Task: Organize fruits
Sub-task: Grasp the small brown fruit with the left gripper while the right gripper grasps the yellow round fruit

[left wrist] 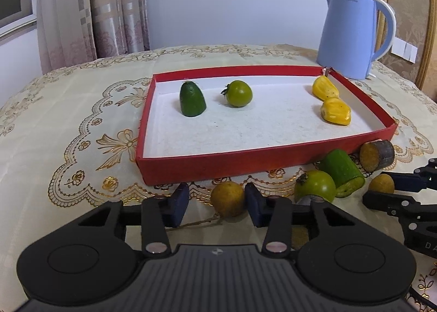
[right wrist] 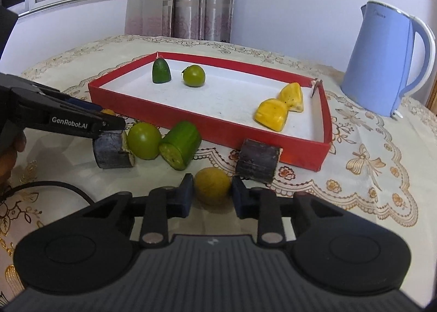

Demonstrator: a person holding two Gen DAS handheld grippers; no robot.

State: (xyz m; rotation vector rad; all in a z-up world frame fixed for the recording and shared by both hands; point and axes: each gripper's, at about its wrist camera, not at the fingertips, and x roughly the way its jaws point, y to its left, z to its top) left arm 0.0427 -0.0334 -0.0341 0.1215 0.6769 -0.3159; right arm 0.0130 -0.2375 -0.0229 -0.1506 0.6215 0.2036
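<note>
Right wrist view: the right gripper (right wrist: pixel 212 197) is pinching a round yellow-brown fruit (right wrist: pixel 212 185) on the desk (right wrist: pixel 368 202).
Its blue pads are pressing both sides of the fruit, just in front of the shallow red cardboard tray (right wrist: pixel 207 123). The left gripper (left wrist: pixel 217 201) is sitting partly open around a second yellow-brown round fruit (left wrist: pixel 228 198); whether its pads are touching is unclear. A green tomato (right wrist: pixel 144 140) and cut green cucumber piece (right wrist: pixel 180 145) are lying nearby.

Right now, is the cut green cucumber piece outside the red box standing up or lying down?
Lying down: the cut green cucumber piece rests on its side on the tablecloth, cut face sideways.
</note>
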